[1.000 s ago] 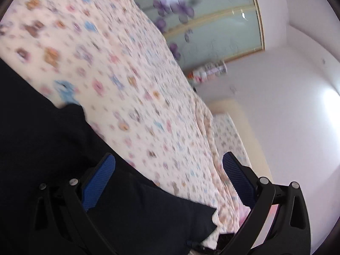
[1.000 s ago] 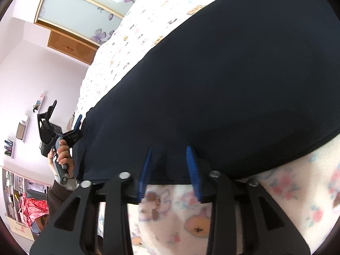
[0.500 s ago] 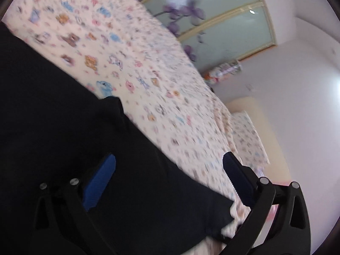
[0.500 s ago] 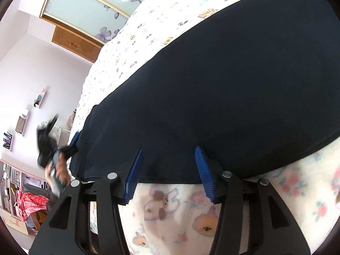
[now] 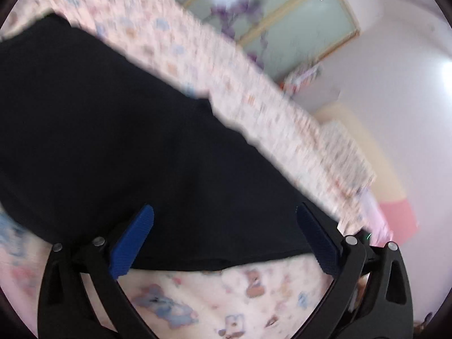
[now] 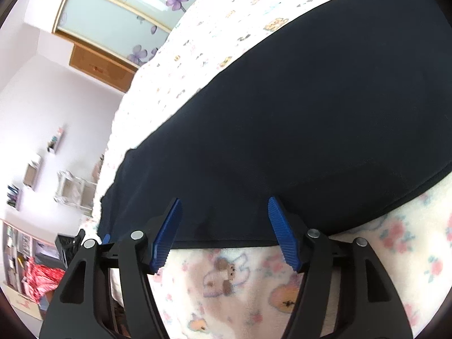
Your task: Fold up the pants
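Right wrist view: dark pants (image 6: 296, 118) spread on a patterned bedspread (image 6: 243, 291).
The right gripper (image 6: 224, 233) is opening, pads clear of the hem; the left gripper (image 5: 223, 237) gapes wide, empty.

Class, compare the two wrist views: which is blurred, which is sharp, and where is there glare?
Left wrist view: motion-smeared, the bedsheet print streaked, bright glare on the wall at right. Right wrist view: sharp, the dark pants crisp-edged, evenly lit; fisheye bending in both.

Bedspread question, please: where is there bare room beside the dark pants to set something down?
Free: the bedspread strip between the pants' near hem and the bed's near edge, and the band beyond their far edge. The middle is covered.
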Demonstrator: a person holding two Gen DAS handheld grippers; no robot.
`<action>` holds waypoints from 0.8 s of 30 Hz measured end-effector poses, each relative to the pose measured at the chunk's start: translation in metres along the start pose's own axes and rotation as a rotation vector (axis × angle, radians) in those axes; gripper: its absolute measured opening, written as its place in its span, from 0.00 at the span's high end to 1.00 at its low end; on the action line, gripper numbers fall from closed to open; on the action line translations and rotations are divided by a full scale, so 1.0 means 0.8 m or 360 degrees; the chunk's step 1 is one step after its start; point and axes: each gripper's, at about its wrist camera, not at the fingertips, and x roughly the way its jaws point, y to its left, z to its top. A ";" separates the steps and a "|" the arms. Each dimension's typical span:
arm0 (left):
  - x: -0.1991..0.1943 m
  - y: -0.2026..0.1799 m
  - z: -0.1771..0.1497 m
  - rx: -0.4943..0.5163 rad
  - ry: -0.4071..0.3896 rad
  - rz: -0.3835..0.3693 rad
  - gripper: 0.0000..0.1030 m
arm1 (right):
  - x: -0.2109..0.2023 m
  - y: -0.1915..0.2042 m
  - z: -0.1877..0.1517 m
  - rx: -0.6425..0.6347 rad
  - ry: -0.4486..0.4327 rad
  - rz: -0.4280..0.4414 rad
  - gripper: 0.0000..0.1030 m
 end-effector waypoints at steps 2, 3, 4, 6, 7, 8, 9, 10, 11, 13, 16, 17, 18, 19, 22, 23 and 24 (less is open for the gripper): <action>-0.029 0.010 0.015 0.0010 -0.0217 0.0074 0.02 | -0.004 -0.002 0.002 0.0012 -0.0027 0.0010 0.36; -0.042 0.022 0.024 -0.0018 -0.0300 0.0165 0.02 | -0.007 -0.004 0.003 0.0013 -0.0044 0.0008 0.35; -0.046 0.034 0.029 -0.0059 -0.0314 0.0234 0.02 | -0.008 -0.004 0.003 0.0011 -0.0049 0.0008 0.35; -0.041 0.071 0.032 -0.0246 -0.0231 0.0379 0.02 | -0.008 -0.006 0.002 0.0014 -0.0050 -0.0004 0.35; -0.036 0.083 0.030 -0.0292 -0.0203 0.0341 0.03 | -0.006 -0.010 0.001 0.0033 -0.0037 -0.0008 0.35; -0.035 0.084 0.026 -0.0272 -0.0213 0.0324 0.03 | -0.003 -0.013 0.000 0.0052 -0.0030 -0.0003 0.35; -0.035 0.076 0.022 -0.0213 -0.0224 0.0356 0.02 | -0.003 -0.016 0.000 0.0068 -0.0028 0.0007 0.35; -0.033 0.067 0.021 -0.0174 -0.0226 0.0403 0.02 | -0.003 -0.016 0.000 0.0070 -0.0026 0.0006 0.35; -0.031 0.056 0.020 -0.0154 -0.0239 0.0438 0.02 | -0.004 -0.012 0.000 0.0059 -0.0031 -0.0010 0.35; -0.027 0.033 0.016 -0.0117 -0.0263 0.0331 0.02 | -0.013 -0.001 0.000 -0.0005 -0.0064 -0.0046 0.34; -0.018 -0.006 0.007 -0.0036 -0.0293 0.0140 0.02 | -0.044 0.010 0.005 -0.0109 -0.0263 -0.0029 0.30; -0.009 -0.021 0.004 -0.0019 -0.0306 0.0043 0.02 | -0.056 0.008 0.007 -0.0110 -0.0330 -0.0023 0.26; -0.003 -0.027 0.001 -0.0015 -0.0311 -0.0001 0.02 | -0.072 0.000 0.010 -0.0082 -0.0409 -0.0013 0.25; 0.010 -0.037 0.000 -0.0010 -0.0314 -0.0047 0.02 | -0.080 -0.007 0.012 -0.0057 -0.0442 -0.0009 0.23; 0.053 -0.042 -0.007 -0.0072 -0.0257 -0.0002 0.02 | -0.103 -0.051 0.023 0.0105 -0.0505 -0.0095 0.19; 0.070 -0.034 -0.013 -0.0124 -0.0200 0.0083 0.02 | -0.104 -0.064 0.024 0.0155 -0.0496 -0.0146 0.18; 0.079 -0.028 -0.019 -0.0123 -0.0169 0.0130 0.02 | -0.102 -0.089 0.026 0.0252 -0.0448 -0.0148 0.20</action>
